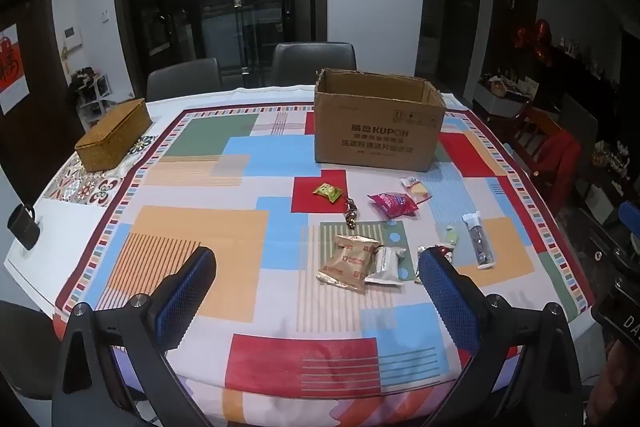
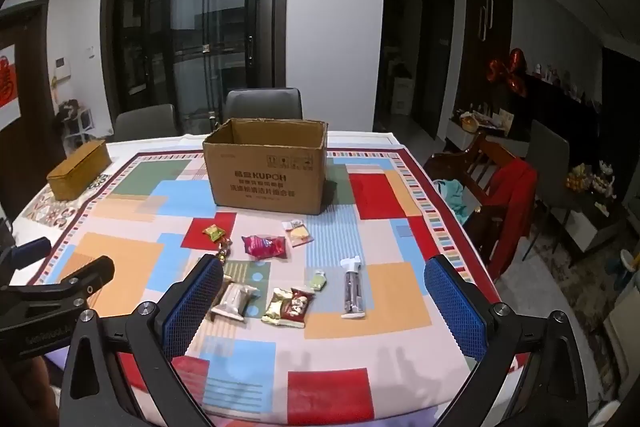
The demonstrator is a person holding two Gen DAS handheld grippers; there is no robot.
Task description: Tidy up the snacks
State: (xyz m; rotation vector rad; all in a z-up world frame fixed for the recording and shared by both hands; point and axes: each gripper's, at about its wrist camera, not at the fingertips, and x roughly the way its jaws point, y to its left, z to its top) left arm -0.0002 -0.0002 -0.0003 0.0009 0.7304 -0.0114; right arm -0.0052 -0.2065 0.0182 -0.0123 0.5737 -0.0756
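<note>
An open cardboard box point(image 1: 378, 123) stands at the far middle of the table; it also shows in the right wrist view point(image 2: 268, 175). Several snack packets lie in front of it: a green one point(image 1: 329, 191), a pink one point(image 1: 394, 204), a tan one point(image 1: 350, 261), a silver one point(image 1: 387, 265) and a clear tube pack point(image 1: 478, 241). In the right wrist view I see the pink one point(image 2: 265, 246), the silver one point(image 2: 236, 301), a red and gold one point(image 2: 289, 307) and the tube pack point(image 2: 353, 289). My left gripper point(image 1: 320, 287) is open and empty above the near table. My right gripper point(image 2: 322, 301) is open and empty, above the packets.
A patchwork tablecloth point(image 1: 240, 187) covers the table. A woven lidded basket point(image 1: 114, 135) sits at the far left. A dark mug point(image 1: 24, 227) stands at the left edge. Grey chairs point(image 1: 314, 61) stand behind the table and a wooden chair with red cloth point(image 2: 508, 187) at the right.
</note>
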